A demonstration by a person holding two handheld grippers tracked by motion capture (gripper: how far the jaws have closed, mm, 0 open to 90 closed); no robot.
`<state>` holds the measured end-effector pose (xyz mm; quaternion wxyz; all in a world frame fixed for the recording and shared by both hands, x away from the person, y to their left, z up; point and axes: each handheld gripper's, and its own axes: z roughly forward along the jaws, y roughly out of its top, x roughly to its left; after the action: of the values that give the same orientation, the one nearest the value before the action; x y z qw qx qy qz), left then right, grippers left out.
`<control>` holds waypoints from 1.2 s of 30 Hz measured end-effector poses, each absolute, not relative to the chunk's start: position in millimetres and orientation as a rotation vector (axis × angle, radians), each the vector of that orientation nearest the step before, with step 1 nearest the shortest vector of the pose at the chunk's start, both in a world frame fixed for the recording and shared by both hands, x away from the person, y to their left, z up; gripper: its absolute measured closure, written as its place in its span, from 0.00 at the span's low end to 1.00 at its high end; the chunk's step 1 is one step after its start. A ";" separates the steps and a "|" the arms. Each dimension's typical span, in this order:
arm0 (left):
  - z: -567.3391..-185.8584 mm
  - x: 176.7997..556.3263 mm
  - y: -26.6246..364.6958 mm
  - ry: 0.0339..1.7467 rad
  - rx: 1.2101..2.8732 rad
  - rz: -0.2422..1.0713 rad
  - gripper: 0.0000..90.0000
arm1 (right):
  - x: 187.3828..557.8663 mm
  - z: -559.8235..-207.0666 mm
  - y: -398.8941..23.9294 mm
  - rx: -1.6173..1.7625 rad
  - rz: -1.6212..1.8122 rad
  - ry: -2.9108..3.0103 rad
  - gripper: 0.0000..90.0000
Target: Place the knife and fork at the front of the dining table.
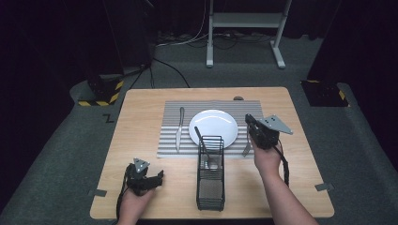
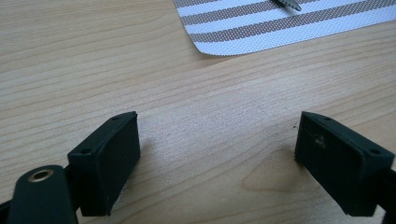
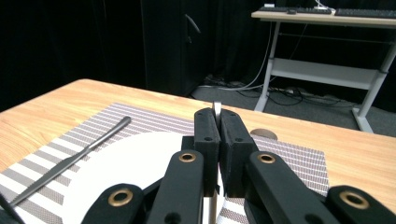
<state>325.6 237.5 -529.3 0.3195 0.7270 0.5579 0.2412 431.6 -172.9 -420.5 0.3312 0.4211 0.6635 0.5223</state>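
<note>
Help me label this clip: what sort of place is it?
Probably a lab or studio staged as a dining spot: a wooden table with placemat and plate, dark curtains, and a desk with keyboards behind.

Dark "Z" mark on grey floor (image 1: 70, 136) left of table; nothing else legible.

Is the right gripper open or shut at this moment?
Shut. The right gripper has its jaws pressed on a fork handle, whose tines hang over the placemat.

The left gripper (image 1: 157, 178) rests low with jaws apart (wide), while the right gripper (image 1: 249, 120) has jaws clamped.
</note>
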 end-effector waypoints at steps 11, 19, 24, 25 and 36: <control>-529.3 325.5 237.4 1.468 1.912 0.637 0.16 | 442.4 -422.9 -174.3 1.151 1.369 1.730 0.97; -529.6 326.7 236.0 1.431 1.946 0.613 0.11 | 456.1 -425.8 -173.3 1.166 1.373 1.740 0.97; -529.5 329.5 233.0 1.424 1.956 0.612 0.10 | 462.3 -428.3 -173.5 1.197 1.370 1.724 0.97; -529.8 329.9 233.6 1.427 1.949 0.603 0.09 | 466.7 -430.2 -174.4 1.212 1.366 1.716 0.97; -529.9 327.0 234.2 1.417 1.951 0.603 0.09 | 495.3 -446.0 -171.0 1.292 1.354 1.694 0.96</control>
<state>327.0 234.2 -529.9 0.3220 0.7432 0.5398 0.2295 495.3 -171.0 -446.0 0.3037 0.4874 0.6395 0.5110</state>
